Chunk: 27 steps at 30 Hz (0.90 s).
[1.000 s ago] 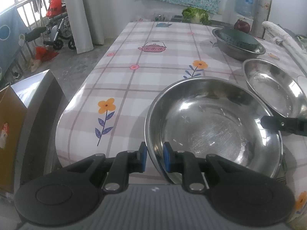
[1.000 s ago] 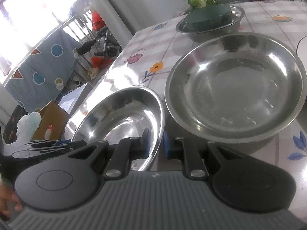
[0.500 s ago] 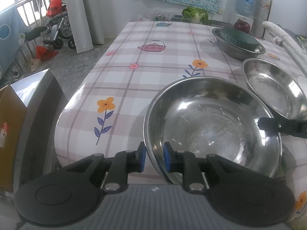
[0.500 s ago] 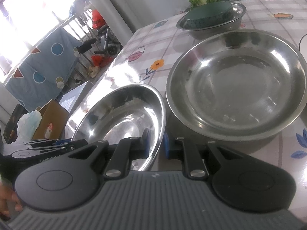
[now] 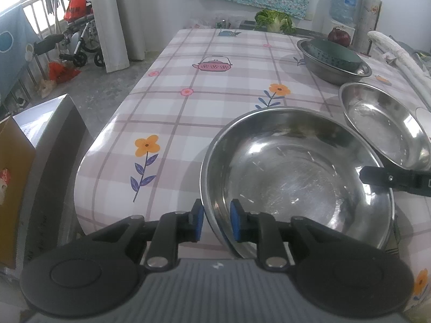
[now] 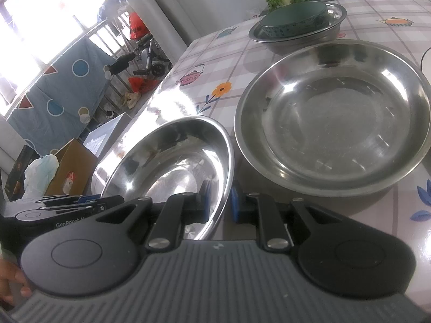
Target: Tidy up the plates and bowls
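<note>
The near rim of the steel bowl (image 5: 296,177) was hidden behind the left gripper (image 5: 215,223). A white plate (image 5: 424,115) was cut off at the right edge, and a hand (image 6: 12,285) at the left

Black claw (image 5: 214,223) arms, blue pads (image 5: 198,223), silver screws.

– Where's the big steel bowl (image 5: 296,177)?
– At the table's (image 5: 204,99) near edge; the shallow dish (image 5: 385,123) sits right of it.
– And behind that?
– A basin (image 5: 336,72) holding a dark bowl (image 5: 334,52).
</note>
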Each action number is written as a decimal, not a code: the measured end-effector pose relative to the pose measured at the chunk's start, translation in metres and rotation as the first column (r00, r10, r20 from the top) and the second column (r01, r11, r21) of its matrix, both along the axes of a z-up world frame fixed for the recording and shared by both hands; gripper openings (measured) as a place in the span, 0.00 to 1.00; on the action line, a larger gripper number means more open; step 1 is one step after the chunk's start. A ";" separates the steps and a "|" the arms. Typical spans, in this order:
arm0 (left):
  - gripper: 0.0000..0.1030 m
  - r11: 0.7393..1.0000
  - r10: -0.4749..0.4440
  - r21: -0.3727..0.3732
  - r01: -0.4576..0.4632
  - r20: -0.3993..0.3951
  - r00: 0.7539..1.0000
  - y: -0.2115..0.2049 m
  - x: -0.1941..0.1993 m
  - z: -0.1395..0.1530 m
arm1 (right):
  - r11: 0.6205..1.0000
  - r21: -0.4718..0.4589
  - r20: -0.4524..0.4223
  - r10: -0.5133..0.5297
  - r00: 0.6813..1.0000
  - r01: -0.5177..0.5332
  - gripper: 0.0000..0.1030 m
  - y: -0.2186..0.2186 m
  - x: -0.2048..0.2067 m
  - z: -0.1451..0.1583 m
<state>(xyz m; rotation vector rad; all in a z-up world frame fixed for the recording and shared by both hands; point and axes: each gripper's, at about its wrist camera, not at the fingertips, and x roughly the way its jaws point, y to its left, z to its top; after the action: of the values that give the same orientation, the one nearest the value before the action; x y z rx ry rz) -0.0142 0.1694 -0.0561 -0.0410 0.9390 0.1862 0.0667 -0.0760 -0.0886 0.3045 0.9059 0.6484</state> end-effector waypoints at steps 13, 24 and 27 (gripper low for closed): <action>0.22 0.999 0.001 -0.035 -0.002 -0.022 1.000 0.002 0.003 -0.005 | 1.000 0.001 -0.009 0.001 1.000 -0.001 0.14 0.001 0.000 -0.002; 0.23 0.999 0.001 -0.036 -0.002 -0.020 1.000 0.003 0.003 -0.005 | 1.000 0.006 -0.020 -0.005 1.000 0.005 0.14 0.000 0.001 -0.004; 0.23 0.999 0.002 -0.037 -0.003 -0.021 1.000 0.003 0.003 -0.005 | 1.000 0.006 -0.019 -0.003 1.000 0.004 0.14 0.000 0.001 -0.004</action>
<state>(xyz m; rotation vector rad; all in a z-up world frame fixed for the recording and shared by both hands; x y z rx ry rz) -0.0109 0.1725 -0.0612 -0.0744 0.9631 0.1715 0.0679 -0.0760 -0.0926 0.3184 0.9212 0.6463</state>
